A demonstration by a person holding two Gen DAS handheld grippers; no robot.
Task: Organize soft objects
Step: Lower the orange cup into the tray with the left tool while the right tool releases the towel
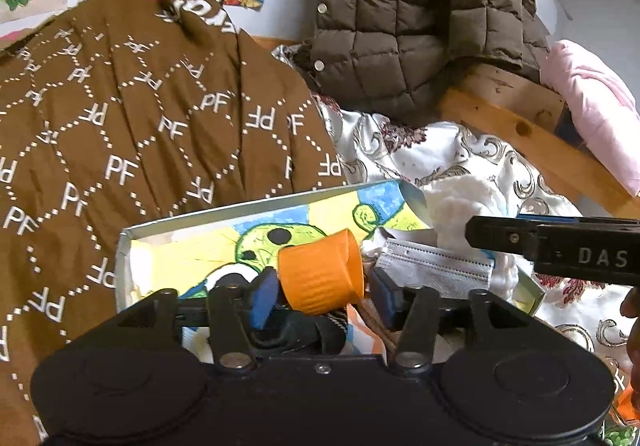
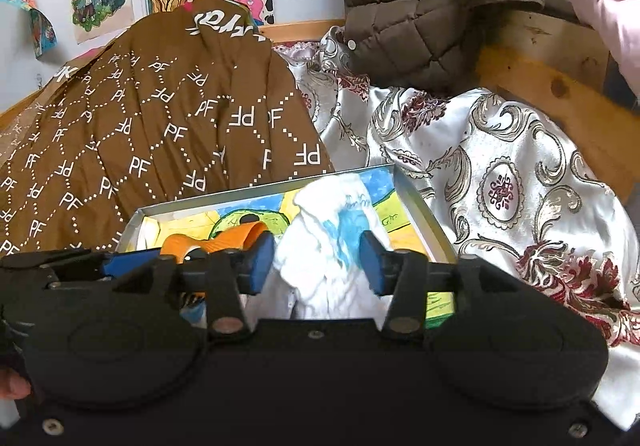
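Note:
A shallow box [image 1: 128,246] with a painted cartoon bottom lies on the bed; it also shows in the right wrist view [image 2: 416,202]. My left gripper [image 1: 322,296] is open over the box, with an orange sock [image 1: 320,270] between its blue pads [image 1: 266,298], not clamped. A dark sock [image 1: 304,334] lies below it. A grey face mask [image 1: 436,266] and a white fluffy cloth [image 1: 456,206] lie at the box's right. My right gripper [image 2: 316,264] is open around the white cloth with blue marks [image 2: 332,230]. The orange sock [image 2: 224,242] lies left of it.
A brown "PF" patterned garment [image 1: 120,126] lies left of and behind the box. A brown quilted jacket [image 1: 420,14] hangs over the wooden bed frame [image 1: 520,126]. A silver floral bedspread [image 2: 500,174] is at the right, a pink cloth [image 1: 600,106] at the far right.

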